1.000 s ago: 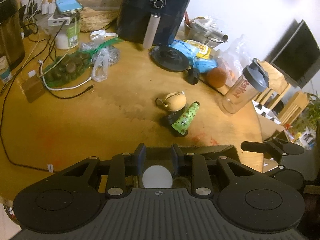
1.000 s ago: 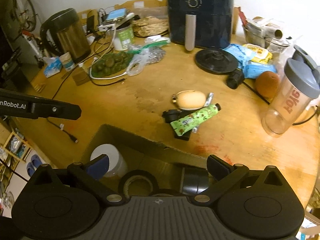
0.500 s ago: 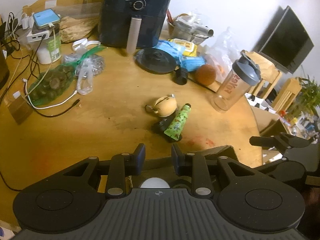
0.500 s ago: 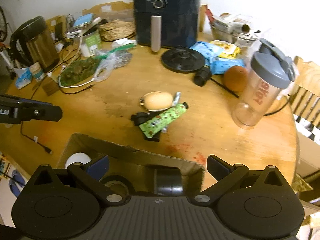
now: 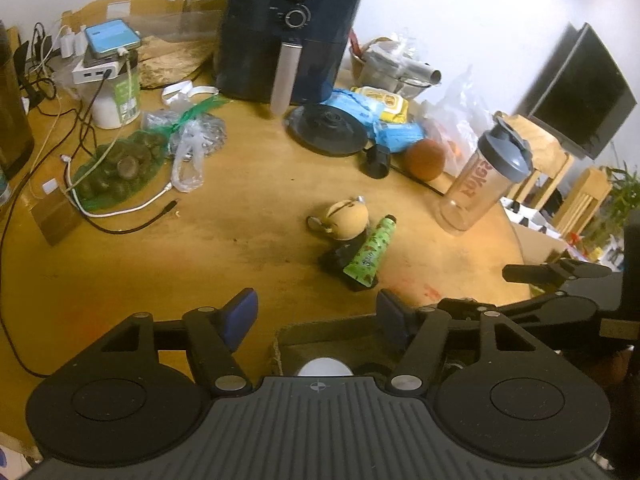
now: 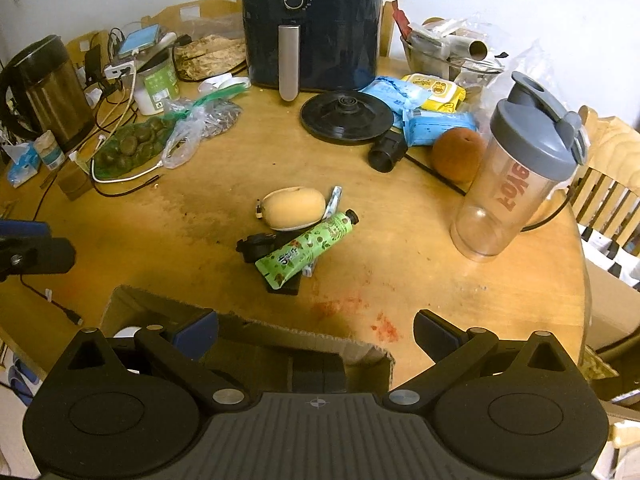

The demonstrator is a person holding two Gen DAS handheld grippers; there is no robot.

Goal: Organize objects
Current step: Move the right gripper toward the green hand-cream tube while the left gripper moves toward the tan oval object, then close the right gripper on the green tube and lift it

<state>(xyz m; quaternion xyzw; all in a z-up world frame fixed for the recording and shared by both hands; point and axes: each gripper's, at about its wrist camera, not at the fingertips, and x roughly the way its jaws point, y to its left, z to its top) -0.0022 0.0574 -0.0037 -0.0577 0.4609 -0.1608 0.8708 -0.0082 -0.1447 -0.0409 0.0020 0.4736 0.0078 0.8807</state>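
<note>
A small pile lies mid-table: a green tube [image 6: 306,245] across a black object [image 6: 256,245], beside a tan pouch [image 6: 295,208]. The same tube [image 5: 370,251] and pouch [image 5: 347,220] show in the left wrist view. A cardboard box [image 6: 248,324] stands at the table's near edge, holding a white round object [image 5: 325,368] and dark items. My left gripper [image 5: 316,314] is open and empty above the box. My right gripper [image 6: 316,332] is open and empty, also above the box, short of the pile.
A dark air fryer [image 6: 310,24] stands at the back. A shaker bottle [image 6: 516,184] stands at right by an orange fruit [image 6: 458,154]. A black disc [image 6: 347,117], blue packets, a kettle [image 6: 48,92], cables and bagged items crowd the back and left.
My left gripper's fingers have opened from nearly shut to wide apart. Both grippers have pulled back from the box and pile. The white object stays in the box.
</note>
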